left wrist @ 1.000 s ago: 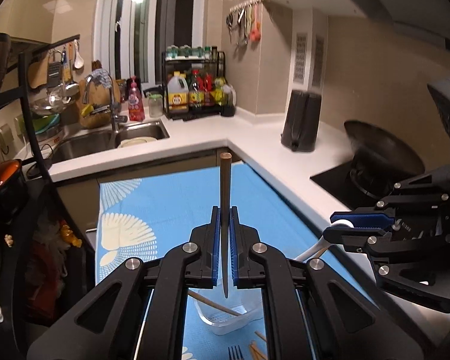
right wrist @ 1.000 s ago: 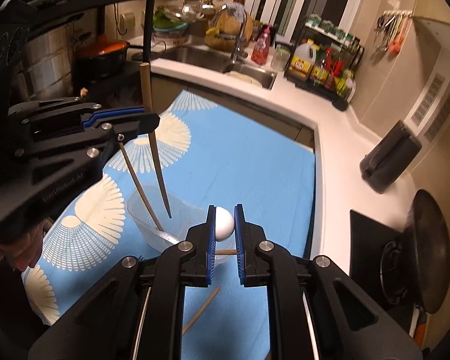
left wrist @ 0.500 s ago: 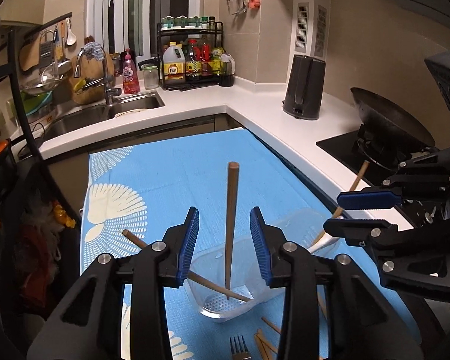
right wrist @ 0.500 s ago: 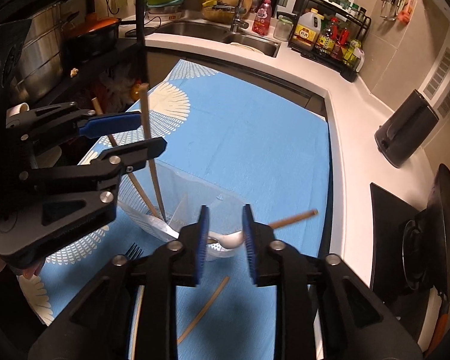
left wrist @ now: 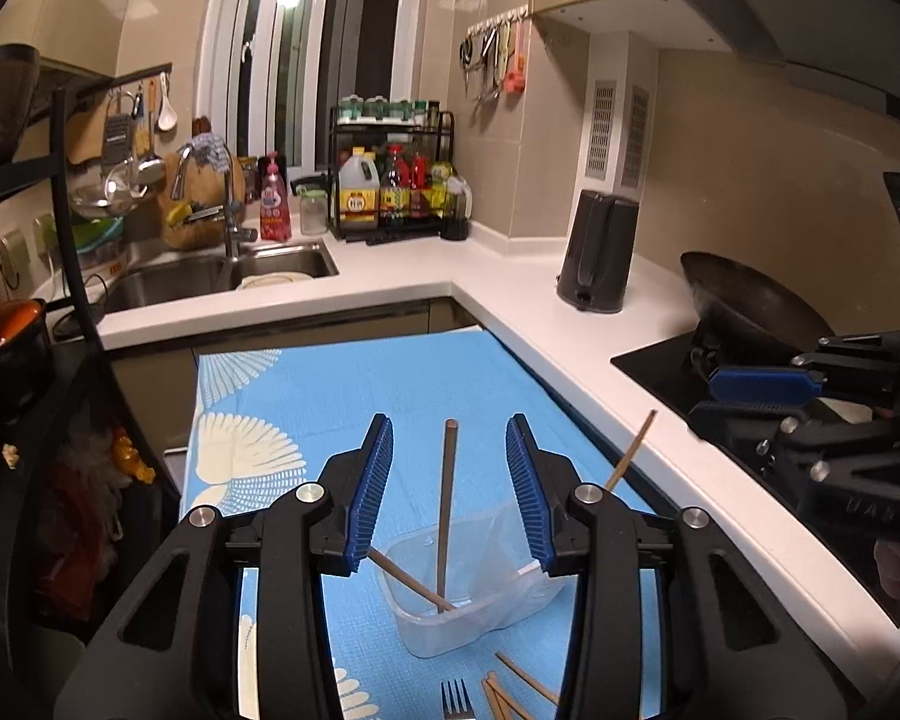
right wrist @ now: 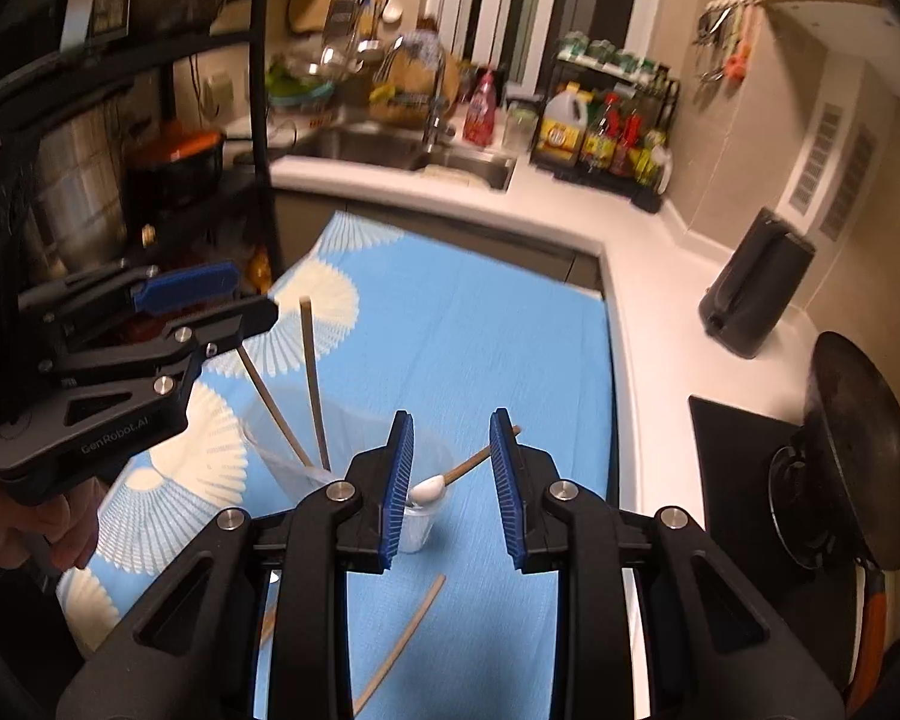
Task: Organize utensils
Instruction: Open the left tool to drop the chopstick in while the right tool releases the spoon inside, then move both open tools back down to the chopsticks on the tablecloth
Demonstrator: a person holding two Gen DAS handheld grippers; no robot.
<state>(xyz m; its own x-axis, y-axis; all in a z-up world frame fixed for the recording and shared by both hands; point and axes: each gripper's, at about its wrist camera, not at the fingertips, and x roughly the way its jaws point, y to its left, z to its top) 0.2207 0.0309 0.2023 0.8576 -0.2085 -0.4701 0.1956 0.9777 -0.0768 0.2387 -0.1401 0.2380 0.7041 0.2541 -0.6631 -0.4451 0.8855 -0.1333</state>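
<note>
On the left side of the kitchen a sink point(left wrist: 210, 276) sits in the white bench point(left wrist: 510, 300), with a dark shelf rack point(left wrist: 60, 180) beside it. Next comes a blue cloth point(left wrist: 342, 384) with white fan shapes, spread flat. On the cloth stands a clear plastic tub point(left wrist: 462, 600). Two brown chopsticks point(left wrist: 446, 510) lean inside the tub, one almost straight up and one tilted. A spoon point(right wrist: 444, 480) with a white bowl and a wooden handle rests in the tub too, its handle poking out to the right. A fork point(left wrist: 456, 699) and more sticks point(left wrist: 516, 690) lie on the cloth just in front of the tub.

The left claw point(left wrist: 450, 480) hangs above the tub and its jaws are opening; the upright chopstick shows between them but the blue pads do not touch it. The right claw point(right wrist: 450, 480) is partly apart and grips nothing; the spoon lies below it.

Farther right stand a black kettle point(left wrist: 600, 252) and a dark pan point(left wrist: 750, 306) on the stove.
</note>
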